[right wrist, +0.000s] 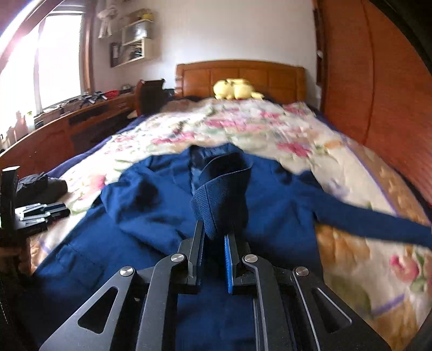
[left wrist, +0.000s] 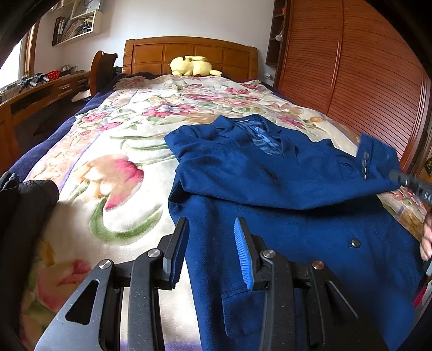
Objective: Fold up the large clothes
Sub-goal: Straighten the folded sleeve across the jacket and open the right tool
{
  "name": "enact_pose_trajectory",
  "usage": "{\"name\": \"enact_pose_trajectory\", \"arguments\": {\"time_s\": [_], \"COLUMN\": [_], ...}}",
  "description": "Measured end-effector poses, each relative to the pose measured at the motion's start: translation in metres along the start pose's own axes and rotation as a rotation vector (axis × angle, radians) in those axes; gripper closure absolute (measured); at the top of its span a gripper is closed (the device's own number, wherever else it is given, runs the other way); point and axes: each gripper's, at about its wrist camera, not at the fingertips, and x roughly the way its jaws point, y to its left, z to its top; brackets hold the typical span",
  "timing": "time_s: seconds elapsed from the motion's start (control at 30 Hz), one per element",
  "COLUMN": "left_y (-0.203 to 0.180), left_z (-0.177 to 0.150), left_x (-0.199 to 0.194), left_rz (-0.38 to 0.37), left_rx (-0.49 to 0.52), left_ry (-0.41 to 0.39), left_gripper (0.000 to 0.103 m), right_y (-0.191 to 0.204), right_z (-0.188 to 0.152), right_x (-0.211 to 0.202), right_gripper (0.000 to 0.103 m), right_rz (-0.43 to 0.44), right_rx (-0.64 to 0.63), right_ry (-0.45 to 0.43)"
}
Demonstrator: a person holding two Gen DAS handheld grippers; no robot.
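- A blue blazer (left wrist: 270, 194) lies front-up on the floral blanket (left wrist: 121, 151) of a bed, collar toward the wooden headboard (left wrist: 189, 55).
- The right gripper (right wrist: 214, 237) pinches the cuff of one sleeve (right wrist: 224, 189), lifted above the jacket.
- The left gripper (left wrist: 210, 243) hovers at the jacket's lower edge, jaws apart, holding nothing.
- A yellow plush toy (left wrist: 190, 66) rests by the headboard; a louvred wooden wardrobe (left wrist: 351, 81) flanks the bed, a desk (left wrist: 40, 91) and wall shelves (left wrist: 78, 24) opposite.
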Motion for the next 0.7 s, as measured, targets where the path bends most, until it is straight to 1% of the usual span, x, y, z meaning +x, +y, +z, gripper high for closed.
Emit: {"name": "enact_pose_trajectory", "arguments": {"time_s": [0.03, 0.1, 0.17, 0.2, 0.23, 0.33, 0.37, 0.43, 0.5, 0.57, 0.7], "left_y": [0.000, 0.000, 0.000, 0.000, 0.000, 0.000, -0.001, -0.001, -0.001, -0.001, 0.000], "left_z": [0.000, 0.000, 0.000, 0.000, 0.000, 0.000, 0.000, -0.001, -0.001, -0.001, 0.000], "left_x": [0.000, 0.000, 0.000, 0.000, 0.000, 0.000, -0.001, -0.001, -0.001, -0.001, -0.003], "left_rz": [0.000, 0.000, 0.000, 0.000, 0.000, 0.002, 0.002, 0.002, 0.003, 0.004, 0.005], "left_rx": [0.000, 0.000, 0.000, 0.001, 0.001, 0.005, 0.006, 0.005, 0.006, 0.007, 0.007], "left_ry": [0.000, 0.000, 0.000, 0.001, 0.000, 0.000, 0.000, -0.001, 0.000, 0.000, -0.003], "left_gripper": [0.067, 0.067, 0.067, 0.067, 0.067, 0.067, 0.067, 0.067, 0.067, 0.067, 0.067], "right_y": [-0.001, -0.004, -0.007, -0.006, -0.005, -0.001, 0.002, 0.004, 0.003, -0.005, -0.006], "right_z": [-0.003, -0.017, -0.021, -0.025, -0.027, -0.028, -0.029, -0.026, -0.026, -0.029, -0.036], "right_x": [-0.001, 0.003, 0.005, 0.004, 0.004, 0.010, 0.009, 0.006, 0.006, 0.007, -0.003], "right_gripper": [0.091, 0.086, 0.083, 0.080, 0.078, 0.075, 0.073, 0.066, 0.054, 0.051, 0.050], "right_rz": [-0.008, -0.033, -0.047, -0.054, -0.059, -0.064, -0.069, -0.088, -0.093, -0.090, -0.101], "right_rx": [0.008, 0.025, 0.041, 0.049, 0.052, 0.013, -0.002, -0.019, -0.016, 0.003, 0.005], "right_ry": [0.024, 0.076, 0.105, 0.117, 0.131, 0.180, 0.190, 0.208, 0.214, 0.236, 0.242]}}
